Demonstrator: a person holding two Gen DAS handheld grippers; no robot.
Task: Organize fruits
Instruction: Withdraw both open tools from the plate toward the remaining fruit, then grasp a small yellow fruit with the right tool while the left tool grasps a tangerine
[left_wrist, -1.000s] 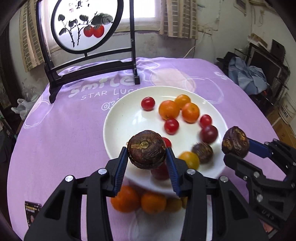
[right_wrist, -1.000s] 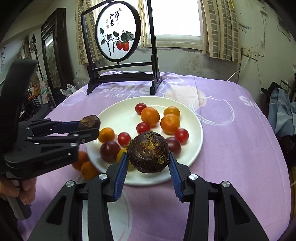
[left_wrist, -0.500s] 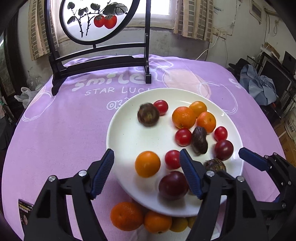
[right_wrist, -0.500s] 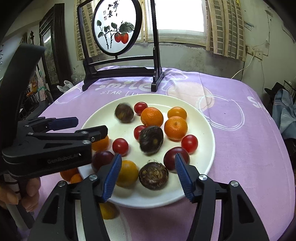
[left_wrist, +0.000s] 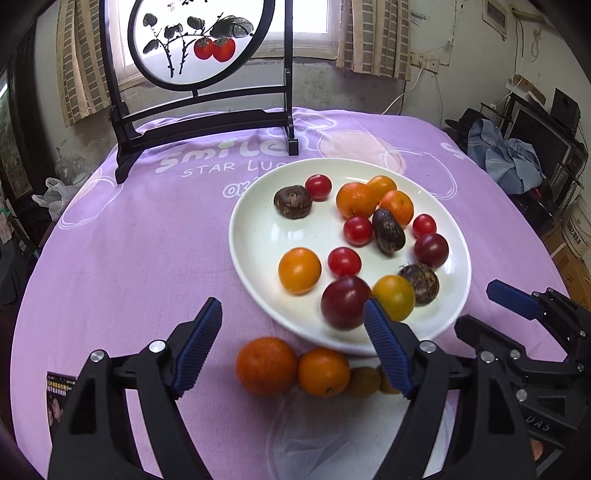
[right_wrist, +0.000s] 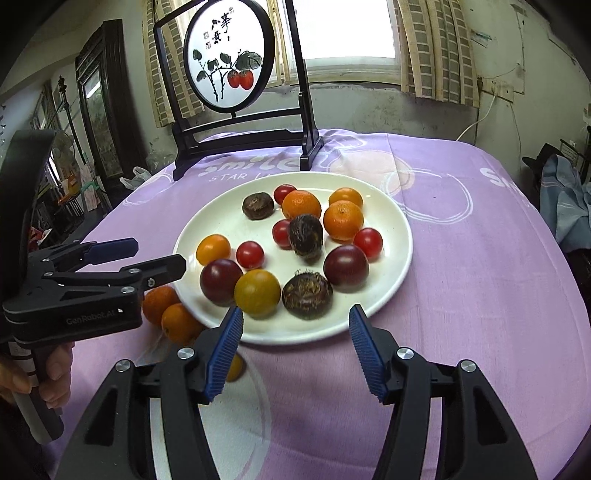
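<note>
Both grippers, left (left_wrist: 293, 345) and right (right_wrist: 295, 345), hover empty beside the plate (right_wrist: 400, 225).

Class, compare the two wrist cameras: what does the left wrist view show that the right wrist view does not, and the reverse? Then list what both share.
Only the left wrist view shows the printed card on the cloth by the left gripper.

Only the right wrist view shows the person's hand holding the left gripper's handle, and the dark cabinet by the wall.

Both show the white plate of fruit, the oranges on the purple cloth, the painted screen, and the open right gripper.
</note>
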